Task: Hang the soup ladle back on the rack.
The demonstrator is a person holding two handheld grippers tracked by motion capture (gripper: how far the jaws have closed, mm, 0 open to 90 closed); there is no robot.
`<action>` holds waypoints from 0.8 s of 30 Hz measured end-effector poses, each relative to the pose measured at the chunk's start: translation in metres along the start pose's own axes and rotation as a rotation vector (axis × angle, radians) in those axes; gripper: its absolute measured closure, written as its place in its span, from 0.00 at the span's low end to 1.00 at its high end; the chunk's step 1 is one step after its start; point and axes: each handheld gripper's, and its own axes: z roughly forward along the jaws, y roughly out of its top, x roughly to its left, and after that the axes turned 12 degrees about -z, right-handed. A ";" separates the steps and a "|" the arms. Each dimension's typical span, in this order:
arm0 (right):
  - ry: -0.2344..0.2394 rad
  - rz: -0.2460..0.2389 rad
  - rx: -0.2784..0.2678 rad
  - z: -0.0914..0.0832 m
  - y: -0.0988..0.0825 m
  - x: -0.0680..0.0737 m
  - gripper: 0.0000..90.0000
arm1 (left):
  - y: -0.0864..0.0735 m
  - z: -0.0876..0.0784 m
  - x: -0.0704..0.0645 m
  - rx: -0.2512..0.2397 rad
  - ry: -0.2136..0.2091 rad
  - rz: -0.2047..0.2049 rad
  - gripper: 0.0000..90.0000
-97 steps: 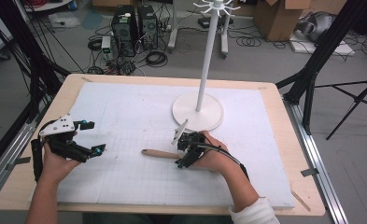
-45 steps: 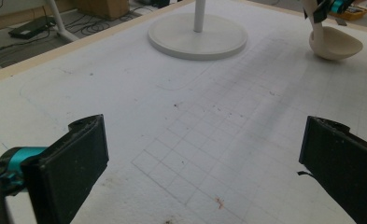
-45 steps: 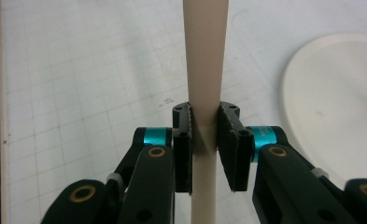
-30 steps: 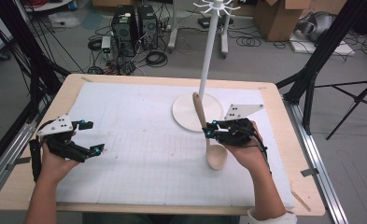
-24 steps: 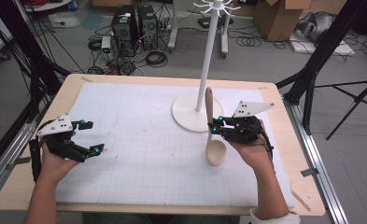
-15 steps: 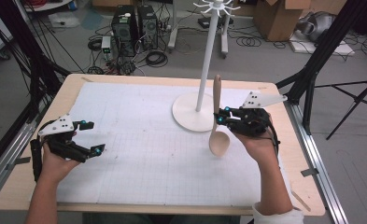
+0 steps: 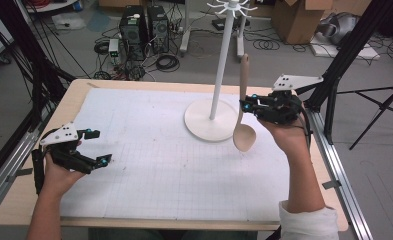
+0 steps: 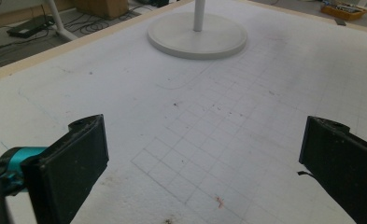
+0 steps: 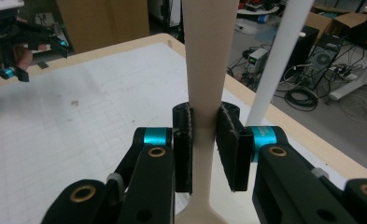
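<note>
A wooden spoon hangs upright in the air, bowl down and handle up, with my right gripper shut on its handle. It is right of the white stand's pole and over the right edge of the round base. In the right gripper view both pads clamp the spoon's handle, with the white pole just to the right. My left gripper rests at the table's left, open and holding nothing. In the left gripper view its jaws stand wide apart over the white gridded mat.
The stand's hooked top rises above the spoon's handle tip. The mat lies on a wooden table. Black frame posts, cables and computer boxes stand on the floor behind.
My right gripper has lifted the spoon off the mat, turned it upright and carried it up and to the right beside the stand. The left gripper has stayed still.
</note>
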 end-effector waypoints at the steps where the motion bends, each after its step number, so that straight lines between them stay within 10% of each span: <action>1: -0.003 -0.002 -0.003 -0.001 0.001 -0.003 0.85 | 0.000 0.000 0.000 0.003 0.001 0.002 0.02; 24: -0.017 0.029 0.071 -0.008 0.046 -0.058 0.85 | -0.002 0.001 0.003 0.006 0.001 -0.005 0.02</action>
